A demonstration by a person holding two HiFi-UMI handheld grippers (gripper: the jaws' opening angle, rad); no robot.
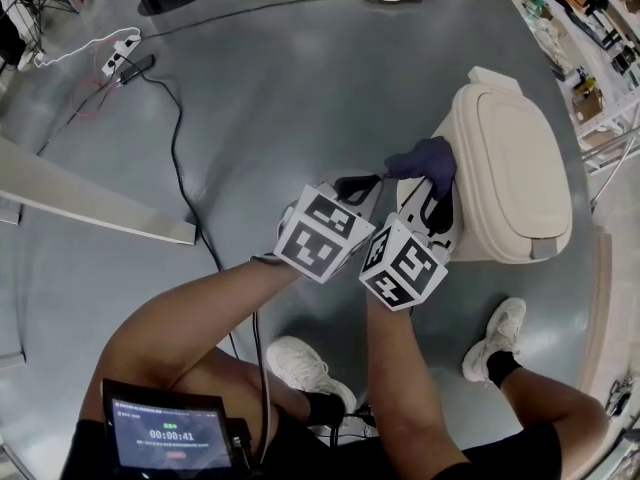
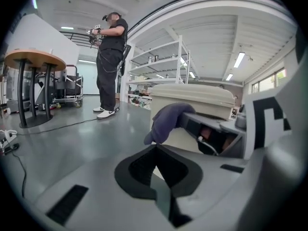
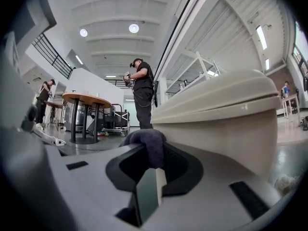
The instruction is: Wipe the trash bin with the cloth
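The beige lidded trash bin (image 1: 510, 168) stands on the grey floor at the right. My right gripper (image 1: 435, 196) is shut on a dark purple cloth (image 1: 425, 160) and holds it against the bin's left side wall, just below the lid. In the right gripper view the cloth (image 3: 147, 143) bunches between the closed jaws, with the bin (image 3: 226, 119) close on the right. My left gripper (image 1: 357, 184) sits just left of the cloth, shut with nothing in it. From the left gripper view the cloth (image 2: 168, 121) hangs ahead in front of the bin (image 2: 192, 100).
A black cable (image 1: 180, 138) and a power strip (image 1: 120, 53) lie on the floor at the left, near a white beam (image 1: 90, 208). The holder's white shoes (image 1: 300, 363) (image 1: 495, 333) stand close to the bin. Shelves (image 1: 600, 28) line the right. Another person (image 2: 109, 61) stands beyond a round table (image 2: 33, 61).
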